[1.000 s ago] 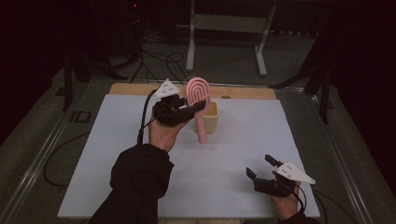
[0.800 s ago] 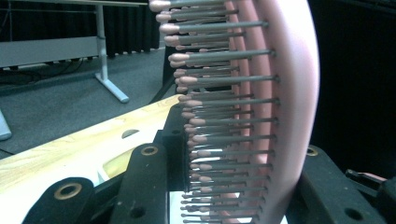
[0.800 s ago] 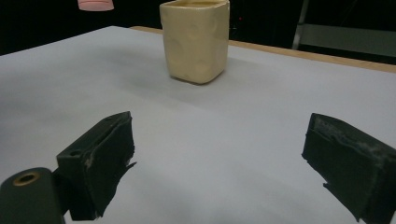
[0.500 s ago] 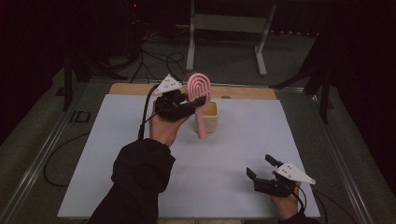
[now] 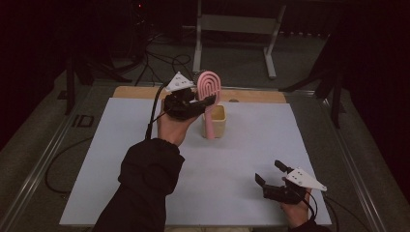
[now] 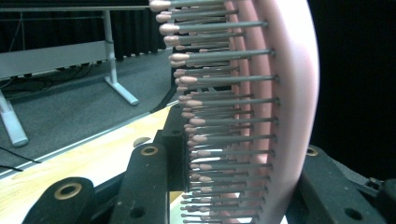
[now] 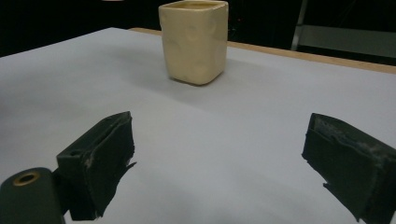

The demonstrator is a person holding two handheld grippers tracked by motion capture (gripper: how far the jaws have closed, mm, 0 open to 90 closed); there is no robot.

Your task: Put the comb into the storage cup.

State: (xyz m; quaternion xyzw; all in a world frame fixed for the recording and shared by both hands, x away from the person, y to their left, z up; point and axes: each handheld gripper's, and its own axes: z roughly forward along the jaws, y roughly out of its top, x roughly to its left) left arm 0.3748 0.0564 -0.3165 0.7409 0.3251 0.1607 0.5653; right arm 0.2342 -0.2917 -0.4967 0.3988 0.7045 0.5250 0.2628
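A pink hairbrush (image 5: 209, 84) stands upright in the air with my left gripper (image 5: 205, 100) shut on its head, handle pointing down. In the left gripper view its grey, pink-tipped bristles (image 6: 224, 116) sit between the two jaws of the left gripper (image 6: 238, 186). In the high view the handle overlaps the left front of a cream square cup (image 5: 217, 121). The cup (image 7: 194, 42) stands upright on the white sheet, and no brush shows in it. My right gripper (image 5: 269, 171) rests open near the front right edge; the right gripper (image 7: 219, 154) has nothing between its jaws.
The white sheet (image 5: 121, 159) covers the table, and a wooden strip (image 5: 251, 95) runs along its far edge. A metal stand (image 5: 232, 24) and cables lie on the floor beyond. Grey metal rails border the table on both sides.
The left gripper has lifted the hairbrush slightly higher beside the cup. The right gripper has stayed where it was.
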